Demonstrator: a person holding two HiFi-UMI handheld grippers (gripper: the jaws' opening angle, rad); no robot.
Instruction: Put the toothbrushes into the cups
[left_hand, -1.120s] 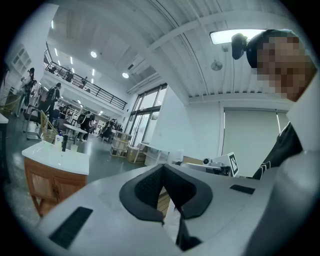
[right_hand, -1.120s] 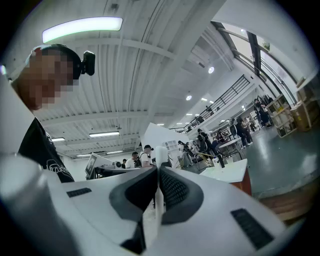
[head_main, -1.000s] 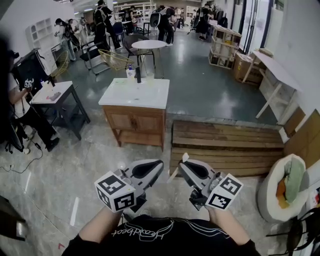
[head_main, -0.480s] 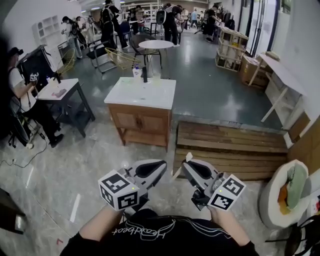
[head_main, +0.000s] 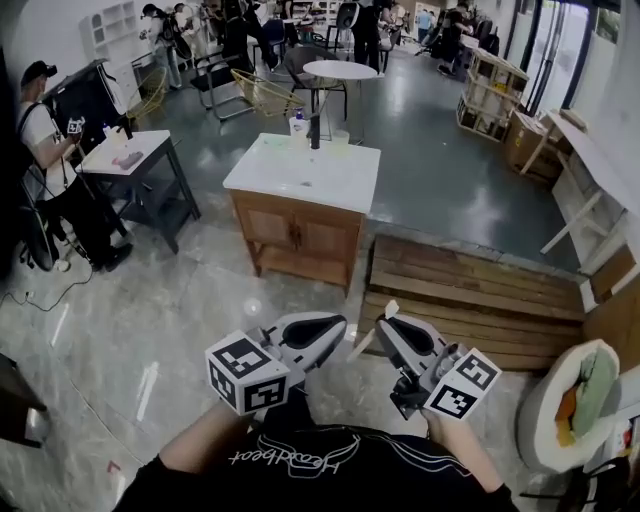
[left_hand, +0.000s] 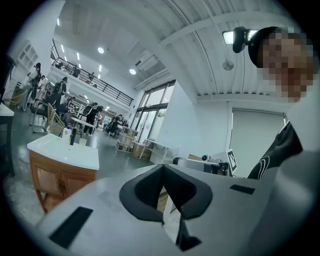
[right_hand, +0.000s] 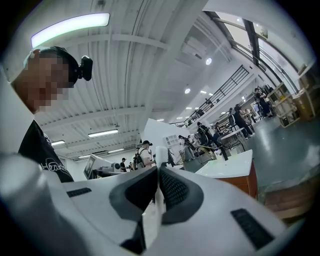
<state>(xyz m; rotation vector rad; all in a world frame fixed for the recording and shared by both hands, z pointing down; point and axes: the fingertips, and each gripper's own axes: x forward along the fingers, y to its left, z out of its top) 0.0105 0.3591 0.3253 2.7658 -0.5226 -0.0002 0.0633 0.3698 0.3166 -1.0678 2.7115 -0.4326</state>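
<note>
I carry both grippers low in the head view, pointing level at a wooden vanity with a white top (head_main: 300, 170). A pale cup (head_main: 341, 137), a black tap (head_main: 314, 130) and a small bottle (head_main: 298, 123) stand at its far edge. My right gripper (head_main: 385, 322) is shut on a thin white toothbrush (head_main: 362, 342), which also shows as a white stick between the pads (right_hand: 159, 156). The left gripper (head_main: 340, 322) has its tips together, and I see nothing between them (left_hand: 162, 167). The vanity (left_hand: 62, 152) lies ahead at some distance.
A wooden pallet platform (head_main: 470, 290) lies on the floor right of the vanity. To the left a dark side table (head_main: 130, 160) stands with a person (head_main: 45, 150) beside it. A round white table (head_main: 340, 70) and more people are behind. A white padded tub (head_main: 575, 390) sits far right.
Both grippers have been carried forward over the floor, and the vanity now sits nearer and lower in the head view. The grip on the toothbrush is unchanged.
</note>
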